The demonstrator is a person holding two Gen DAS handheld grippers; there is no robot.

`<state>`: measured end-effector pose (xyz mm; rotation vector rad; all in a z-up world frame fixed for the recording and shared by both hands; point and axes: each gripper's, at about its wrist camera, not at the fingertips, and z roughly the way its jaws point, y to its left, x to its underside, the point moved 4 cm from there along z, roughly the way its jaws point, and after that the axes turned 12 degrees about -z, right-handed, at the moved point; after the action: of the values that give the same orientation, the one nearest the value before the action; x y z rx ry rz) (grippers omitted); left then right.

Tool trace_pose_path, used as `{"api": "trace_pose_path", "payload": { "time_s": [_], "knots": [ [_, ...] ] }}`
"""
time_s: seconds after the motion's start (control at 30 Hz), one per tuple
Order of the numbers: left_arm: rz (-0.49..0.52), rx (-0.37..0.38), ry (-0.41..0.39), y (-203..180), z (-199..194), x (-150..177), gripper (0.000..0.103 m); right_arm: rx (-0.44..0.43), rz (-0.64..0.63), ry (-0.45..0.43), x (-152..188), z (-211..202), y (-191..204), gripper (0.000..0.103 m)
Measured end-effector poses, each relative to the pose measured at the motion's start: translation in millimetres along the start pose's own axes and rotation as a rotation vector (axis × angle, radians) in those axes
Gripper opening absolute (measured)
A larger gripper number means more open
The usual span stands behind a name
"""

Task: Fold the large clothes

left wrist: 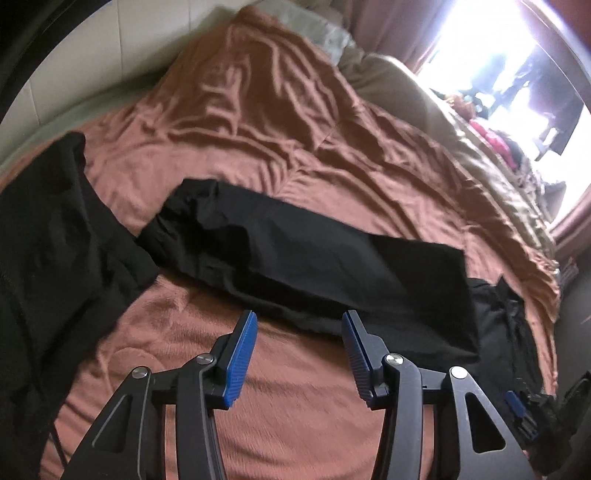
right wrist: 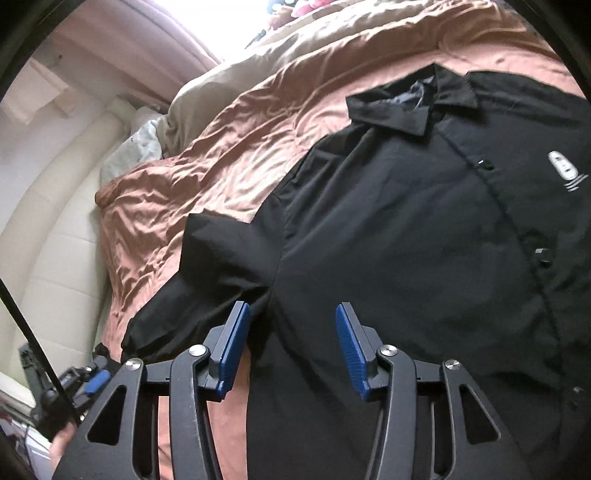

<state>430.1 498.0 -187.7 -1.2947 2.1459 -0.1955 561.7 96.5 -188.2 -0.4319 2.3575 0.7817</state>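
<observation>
Jacket (right wrist: 406, 229) lies flat on bedspread (left wrist: 280, 122); left tool (left wrist: 299, 332) and right tool (right wrist: 291, 325) spread, pinching nothing

left wrist: close, angled down | right wrist: close, angled down | shared: black jacket (right wrist: 406, 240), bedspread (left wrist: 295, 406)

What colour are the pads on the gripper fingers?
Blue, ribbed pads on black fingers; clearest in the right wrist view.

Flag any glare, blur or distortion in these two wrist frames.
Left wrist: blown-out bright window top right, black jacket sleeve motion-smeared, crumpled pink-brown bedspread bowed by fisheye. Right wrist: window glare top centre, black collared jacket underexposed but sharper, cream padded headboard curved.
</observation>
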Motion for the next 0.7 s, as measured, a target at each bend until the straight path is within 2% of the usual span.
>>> {"api": "trace_pose_path", "payload": {
  "time_s": [0.1, 0.17, 0.23, 0.37, 0.43, 0.5, 0.6, 0.7],
  "knots": [
    [-0.029, -0.050, 0.030, 13, 27, -2, 0.050, -0.018, 0.037, 0.025, -5, 19, -6, 0.034],
    [-0.063, -0.062, 0.041, 23, 39, -2, 0.050, -0.032, 0.057, 0.039, -7, 30, -8, 0.027],
    [-0.094, -0.071, 0.059, 32, 52, -3, 0.050, -0.055, 0.088, 0.050, -8, 38, -11, 0.024],
    [-0.092, -0.077, 0.062, 36, 70, -9, 0.050, -0.104, 0.105, 0.063, -14, 53, -9, 0.017],
    [-0.077, -0.087, 0.034, 35, 71, -13, 0.043, -0.128, 0.105, 0.062, -18, 58, -9, 0.016],
    [-0.072, -0.110, 0.023, 34, 72, -16, 0.017, -0.122, 0.095, 0.054, -22, 65, -7, 0.016],
    [-0.054, -0.077, 0.012, 27, 67, -19, 0.006, -0.111, 0.100, 0.094, -17, 82, -9, 0.016],
    [-0.027, -0.025, -0.024, 13, 45, -27, 0.003, -0.143, 0.124, 0.114, -12, 95, -12, 0.015]
  ]
}}
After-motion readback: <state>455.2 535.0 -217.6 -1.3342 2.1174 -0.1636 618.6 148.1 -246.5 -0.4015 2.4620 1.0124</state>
